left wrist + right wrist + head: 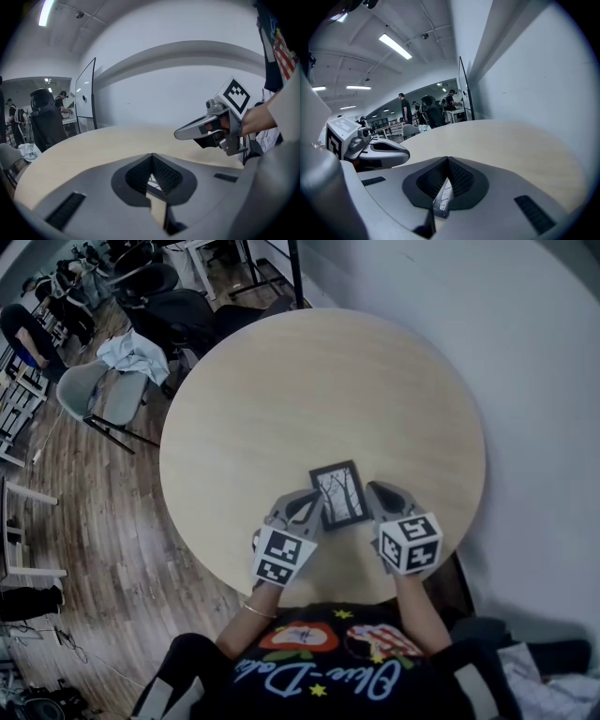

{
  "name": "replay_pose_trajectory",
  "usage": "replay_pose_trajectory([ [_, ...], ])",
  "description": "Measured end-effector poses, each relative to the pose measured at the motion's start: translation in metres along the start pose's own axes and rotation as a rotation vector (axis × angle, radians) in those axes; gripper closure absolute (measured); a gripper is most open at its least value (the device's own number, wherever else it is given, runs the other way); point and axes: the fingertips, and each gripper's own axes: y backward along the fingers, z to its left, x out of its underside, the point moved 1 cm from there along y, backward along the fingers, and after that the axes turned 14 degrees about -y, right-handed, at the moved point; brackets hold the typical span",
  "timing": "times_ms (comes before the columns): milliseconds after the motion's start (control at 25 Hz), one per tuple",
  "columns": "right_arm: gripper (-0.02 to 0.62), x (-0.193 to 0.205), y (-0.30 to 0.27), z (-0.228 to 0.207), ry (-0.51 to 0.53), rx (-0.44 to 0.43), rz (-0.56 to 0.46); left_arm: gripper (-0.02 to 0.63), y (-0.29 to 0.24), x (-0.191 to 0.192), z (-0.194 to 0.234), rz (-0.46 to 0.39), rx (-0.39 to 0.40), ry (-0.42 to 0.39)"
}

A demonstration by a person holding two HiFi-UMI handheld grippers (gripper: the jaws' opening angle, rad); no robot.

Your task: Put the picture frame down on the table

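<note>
Pale wood of the round table (pixel 309 381) lies beneath both tools. The left tool (pixel 311 510) and the right tool (pixel 377 495) are each clamped on one long edge of the picture frame (pixel 339 491), held between them over the table's near side, its long axis pointing away from the person.

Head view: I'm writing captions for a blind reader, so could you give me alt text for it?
A small black picture frame is gripped on its two sides by the left gripper and right gripper, over the near part of a round pale table. Office chairs stand at upper left.
</note>
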Motion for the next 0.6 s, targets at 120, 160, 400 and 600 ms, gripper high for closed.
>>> replay_pose_trajectory([
  [120, 0.597, -0.001, 0.001, 0.001, 0.002, -0.004, -0.006, 0.606, 0.002, -0.002, 0.000, -0.002, -0.003, -0.002],
  [160, 0.597, -0.002, 0.002, 0.002, 0.003, -0.005, -0.008, 0.606, 0.002, -0.002, -0.001, -0.003, -0.004, -0.003],
  [400, 0.598, -0.009, 0.003, 0.006, 0.012, -0.018, -0.033, 0.606, 0.005, -0.008, 0.004, -0.027, -0.020, 0.007],
  [600, 0.598, -0.015, 0.002, 0.010, 0.019, -0.022, -0.043, 0.606, 0.007, -0.011, 0.010, -0.038, -0.025, 0.012],
])
